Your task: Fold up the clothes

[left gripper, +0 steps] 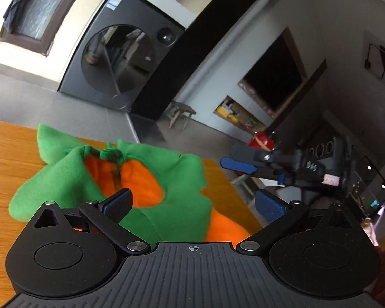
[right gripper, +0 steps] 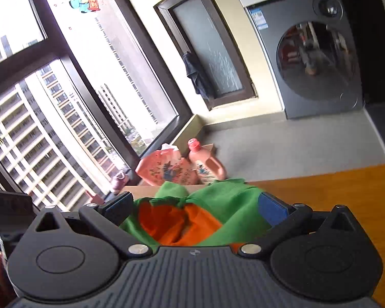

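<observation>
Garment [left gripper: 146, 179] crumpled on table [left gripper: 12, 159] | left gripper [left gripper: 195, 202] jaws apart | right gripper [right gripper: 196, 205] jaws apart

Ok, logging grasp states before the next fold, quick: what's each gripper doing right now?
Left gripper: open, holding nothing, above the green and orange garment.
Right gripper: open, holding nothing, fingers on either side of the garment.

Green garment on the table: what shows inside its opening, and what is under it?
Inside the green garment an orange lining shows, below a knotted green tie. Under it lies the wooden table; the tabletop directly beneath is covered.
</observation>
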`<state>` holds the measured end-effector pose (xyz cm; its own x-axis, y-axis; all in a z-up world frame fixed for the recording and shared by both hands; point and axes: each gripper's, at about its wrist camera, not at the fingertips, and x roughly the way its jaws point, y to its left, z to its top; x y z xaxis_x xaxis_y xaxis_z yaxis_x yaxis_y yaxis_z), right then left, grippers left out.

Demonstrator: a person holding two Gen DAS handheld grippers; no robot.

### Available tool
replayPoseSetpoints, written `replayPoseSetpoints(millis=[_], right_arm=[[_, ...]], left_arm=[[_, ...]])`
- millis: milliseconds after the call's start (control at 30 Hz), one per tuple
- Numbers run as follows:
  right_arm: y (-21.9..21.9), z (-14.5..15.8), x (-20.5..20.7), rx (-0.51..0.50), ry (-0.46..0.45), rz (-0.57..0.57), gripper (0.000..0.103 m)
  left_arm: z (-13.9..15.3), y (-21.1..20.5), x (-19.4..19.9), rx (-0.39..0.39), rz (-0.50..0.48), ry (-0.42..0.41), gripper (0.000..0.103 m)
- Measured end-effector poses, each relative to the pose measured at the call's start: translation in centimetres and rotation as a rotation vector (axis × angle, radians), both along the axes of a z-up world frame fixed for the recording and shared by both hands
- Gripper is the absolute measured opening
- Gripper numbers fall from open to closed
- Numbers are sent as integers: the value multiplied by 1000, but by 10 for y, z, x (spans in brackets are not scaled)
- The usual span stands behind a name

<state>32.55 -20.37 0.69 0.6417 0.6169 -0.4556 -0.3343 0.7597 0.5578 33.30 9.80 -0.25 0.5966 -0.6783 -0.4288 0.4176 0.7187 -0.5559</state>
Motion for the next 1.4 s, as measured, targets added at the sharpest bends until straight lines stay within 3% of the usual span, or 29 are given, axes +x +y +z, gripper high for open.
replayPoseSetpoints(millis=[67,133,233,467,633,667,733,800,833,867,1000,1133,1167,1200,1233,1267,1300,1400], right_arm=[[4,-17,9,82,84,15,103],[9,-33,15,78,134,20,103],[20,-57,18,-6,167,25,103],[24,-64,15,-14,125,27,103],[32,-56,13,-78,120,122,103],[28,-47,8,-86,97,111,103],[21,-23,-9,-156,-62,86,103],[27,-3,-19,-356,-238,55,103],[31,0,-17,-420,-267,45,103],[37,-4,-10,-466,-262,45,100],[66,-27,20,-628,-220,73,79],[93,-49,29,-757,-254,113,73],[98,-53,29,-773,-265,122,67],[99,-51,31,-760,-254,129,60],[99,-48,33,-742,-239,136,41],[97,-45,34,-718,-229,127,32],[94,-39,32,-697,-235,119,31],[80,-17,17,-637,-280,111,22]], left_arm=[[-19,3,12,43,59,67,103],[-35,11,23,7,97,155,103],[-42,21,25,-43,118,167,103],[-43,23,32,-46,159,194,103],[-30,14,24,26,149,175,103],[-22,15,18,38,152,133,103],[-2,18,3,88,180,12,103],[17,15,-3,234,270,-91,103],[22,10,1,320,306,-110,103],[23,4,8,394,324,-115,101],[5,-16,35,497,280,-52,81],[-15,-40,41,627,241,-65,81],[-20,-43,40,663,239,-70,76],[-24,-46,41,684,239,-68,64],[-25,-46,41,690,241,-57,58],[-25,-44,41,676,244,-50,54],[-23,-41,39,656,247,-50,44],[-10,-32,28,582,239,-71,32]])
